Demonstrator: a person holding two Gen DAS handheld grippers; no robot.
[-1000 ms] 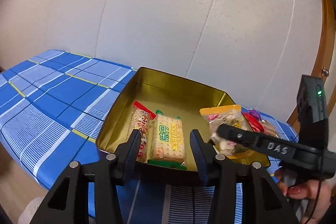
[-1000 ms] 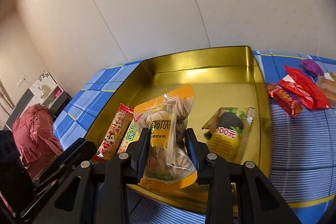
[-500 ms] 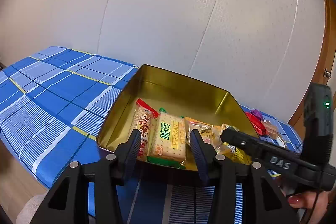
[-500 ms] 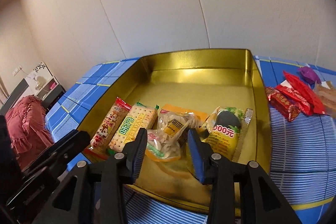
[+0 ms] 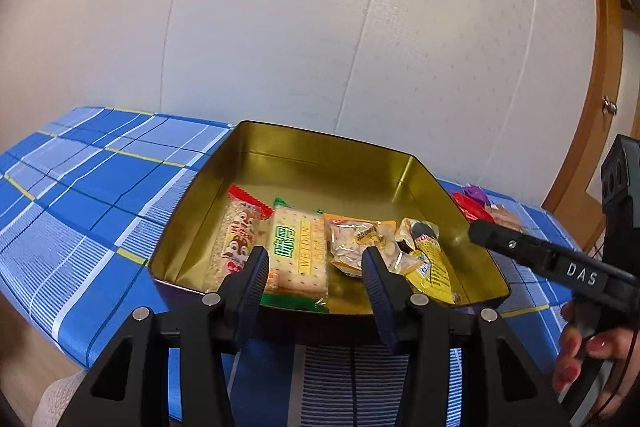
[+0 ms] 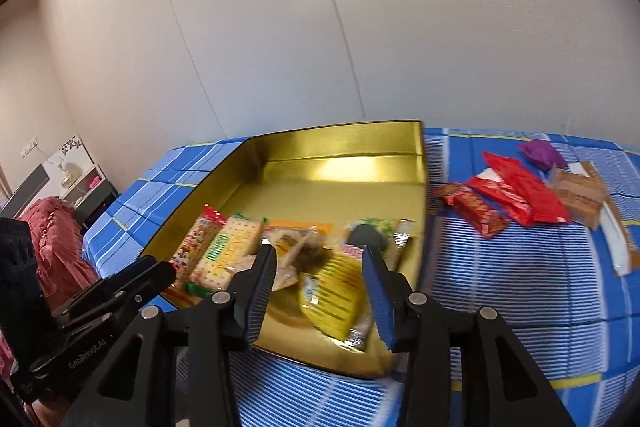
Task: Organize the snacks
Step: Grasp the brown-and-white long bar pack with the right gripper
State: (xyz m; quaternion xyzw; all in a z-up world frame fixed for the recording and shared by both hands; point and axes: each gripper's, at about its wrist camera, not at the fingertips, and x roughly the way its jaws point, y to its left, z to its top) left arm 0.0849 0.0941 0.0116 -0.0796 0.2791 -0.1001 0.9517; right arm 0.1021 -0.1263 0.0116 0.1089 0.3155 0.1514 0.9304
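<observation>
orange snack bag (image 6: 298,247) lies in tin (image 6: 340,143); right jaws just opened, empty

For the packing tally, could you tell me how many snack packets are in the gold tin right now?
4, in a row inside the gold tin: squirrel-print bar leftmost, Weidan cracker pack, clear orange-edged bag, yellow packet rightmost. None looks hidden.
</observation>
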